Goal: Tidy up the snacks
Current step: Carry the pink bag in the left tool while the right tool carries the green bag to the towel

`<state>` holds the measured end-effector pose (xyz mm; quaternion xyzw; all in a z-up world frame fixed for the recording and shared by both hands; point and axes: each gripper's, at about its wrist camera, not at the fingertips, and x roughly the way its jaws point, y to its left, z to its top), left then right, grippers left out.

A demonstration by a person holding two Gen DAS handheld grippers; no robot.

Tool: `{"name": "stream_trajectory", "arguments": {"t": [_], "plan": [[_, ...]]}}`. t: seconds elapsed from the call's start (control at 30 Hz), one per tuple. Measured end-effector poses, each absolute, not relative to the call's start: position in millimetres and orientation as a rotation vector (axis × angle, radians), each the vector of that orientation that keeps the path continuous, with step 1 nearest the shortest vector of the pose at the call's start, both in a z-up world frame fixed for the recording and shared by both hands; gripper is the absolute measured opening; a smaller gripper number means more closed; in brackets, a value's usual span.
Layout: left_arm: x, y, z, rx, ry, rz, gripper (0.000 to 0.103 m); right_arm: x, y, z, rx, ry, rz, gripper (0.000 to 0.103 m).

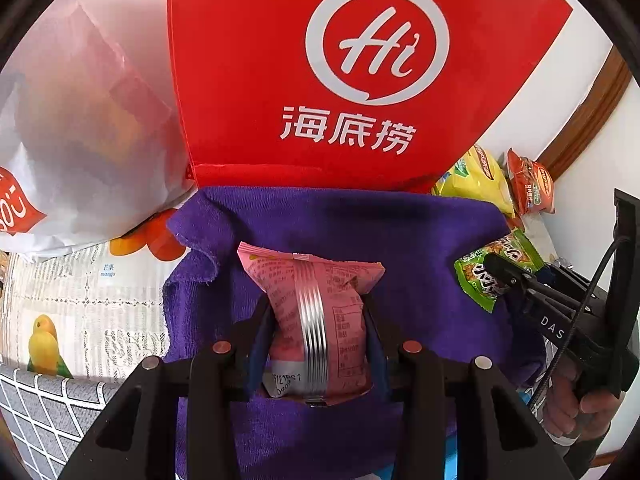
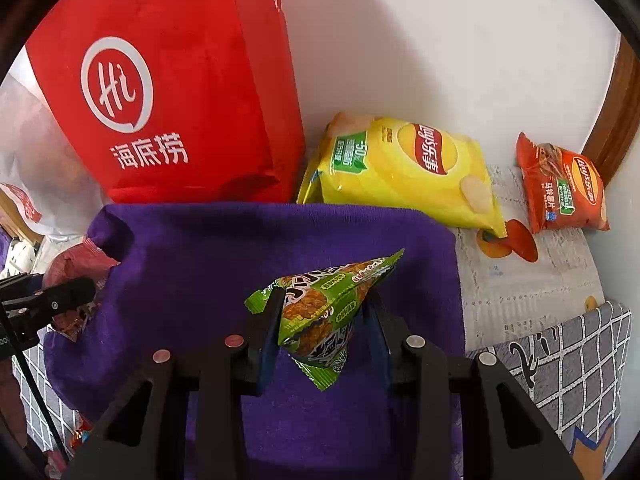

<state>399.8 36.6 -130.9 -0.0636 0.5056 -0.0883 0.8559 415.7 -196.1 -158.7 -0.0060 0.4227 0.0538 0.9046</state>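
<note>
Red bag (image 1: 280, 80): stood upright at the back, against the white wall; white circle logo reading "Hi", with the characters 海底捞 beneath.

White plastic bag (image 1: 80, 120): left of the red bag, translucent; a red patch with white writing, only partly legible.

Yellow chip bag (image 2: 404, 168): lay just right of the red bag on the printed tablecloth (image 2: 520, 280); Lay's logo with 乐事, and a green panel showing "-50".

Orange chip bag (image 2: 560, 188): smaller, near the wall, apart from the yellow one; the same Lay's 乐事 logo and a small green panel, finer print too small to read.

Tablecloth: fruit pictures and newsprint-style text; the word "mango" was readable in the left wrist view.

Purple towel (image 2: 260, 248): spread in front of the red bag, beneath both grippers.

Pink snack packet (image 1: 320, 312): held over the towel, back side up, with a silver seam down the middle; dense print and a date stamp, neither legible.

Left gripper (image 1: 320, 320): jaws narrowly apart, the two pads pressed on the sides of the pink packet.

Green snack packet (image 2: 324, 312): held above the towel, tilted, with bold dark lettering and pictures of browned pieces; text not readable.

Right gripper (image 2: 324, 320): jaws narrowly apart, clamped on the green packet's sides; "DAS" showed on its body in the left view, with a hand (image 1: 576, 404) on its handle.
</note>
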Motion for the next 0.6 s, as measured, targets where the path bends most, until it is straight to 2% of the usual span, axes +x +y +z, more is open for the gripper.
{"name": "stream_trajectory", "arguments": {"t": [0.6], "plan": [[405.5, 24.3, -145.8, -0.111, 1.102, -0.186, 0.04, 424.7, -193.0, -172.2, -0.05, 0.913, 0.11, 0.039]]}}
